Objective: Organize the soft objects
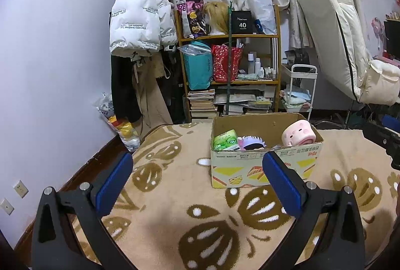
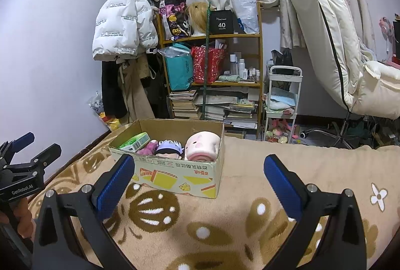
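Observation:
A cardboard box (image 1: 265, 170) (image 2: 175, 177) stands on the beige patterned blanket (image 1: 190, 205) (image 2: 225, 220). Inside lie a pink plush head (image 1: 298, 135) (image 2: 203, 147), a small doll with pale purple hair (image 1: 252, 142) (image 2: 170, 149), a purple plush (image 2: 147, 148) and a green packet (image 1: 225, 140) (image 2: 135, 141). My left gripper (image 1: 197, 165) is open and empty, a little in front of the box. My right gripper (image 2: 200, 167) is open and empty, also short of the box. The left gripper also shows at the left edge of the right wrist view (image 2: 27, 147).
A wooden shelf (image 1: 228, 36) (image 2: 212, 36) with bags, books and bottles stands behind the bed. A white puffer jacket (image 1: 136, 12) (image 2: 122, 17) hangs on the wall. A white trolley (image 1: 301, 90) (image 2: 283, 97) and a cream chair (image 1: 337, 45) (image 2: 332, 45) stand at the right.

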Demonstrator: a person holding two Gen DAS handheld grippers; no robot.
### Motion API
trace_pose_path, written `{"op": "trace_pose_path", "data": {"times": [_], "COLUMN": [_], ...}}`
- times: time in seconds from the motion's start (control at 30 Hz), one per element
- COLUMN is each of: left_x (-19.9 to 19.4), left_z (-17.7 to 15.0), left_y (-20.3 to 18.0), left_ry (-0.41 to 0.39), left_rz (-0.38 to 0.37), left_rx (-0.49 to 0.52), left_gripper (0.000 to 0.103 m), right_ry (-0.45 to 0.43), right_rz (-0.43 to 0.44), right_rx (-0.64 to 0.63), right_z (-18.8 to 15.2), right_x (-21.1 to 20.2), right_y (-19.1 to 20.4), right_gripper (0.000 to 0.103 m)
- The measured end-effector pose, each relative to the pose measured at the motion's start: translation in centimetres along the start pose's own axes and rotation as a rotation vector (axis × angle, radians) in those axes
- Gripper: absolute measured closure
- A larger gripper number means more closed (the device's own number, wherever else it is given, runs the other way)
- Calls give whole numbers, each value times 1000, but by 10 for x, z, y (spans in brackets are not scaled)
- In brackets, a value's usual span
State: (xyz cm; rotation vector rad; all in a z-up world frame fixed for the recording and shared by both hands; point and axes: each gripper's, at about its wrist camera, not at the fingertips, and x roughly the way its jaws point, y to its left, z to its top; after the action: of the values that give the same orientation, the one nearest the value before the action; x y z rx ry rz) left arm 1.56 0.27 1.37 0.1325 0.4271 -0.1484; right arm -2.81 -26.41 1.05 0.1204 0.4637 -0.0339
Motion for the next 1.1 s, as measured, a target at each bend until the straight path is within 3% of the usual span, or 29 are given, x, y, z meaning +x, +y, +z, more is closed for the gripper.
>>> {"op": "trace_pose_path", "data": {"times": [1.1], "left_x": [3], "left_z": [-3], "left_y": [-3], "left_ry": [17], "left_rz": [9], "left_rx": [15], "left_gripper": [1], "right_ry": [9], "right_rz": [0], "right_rx": [-3], "right_z": [0], "right_x": [2], "right_y": [-1], "right_gripper": [0]}}
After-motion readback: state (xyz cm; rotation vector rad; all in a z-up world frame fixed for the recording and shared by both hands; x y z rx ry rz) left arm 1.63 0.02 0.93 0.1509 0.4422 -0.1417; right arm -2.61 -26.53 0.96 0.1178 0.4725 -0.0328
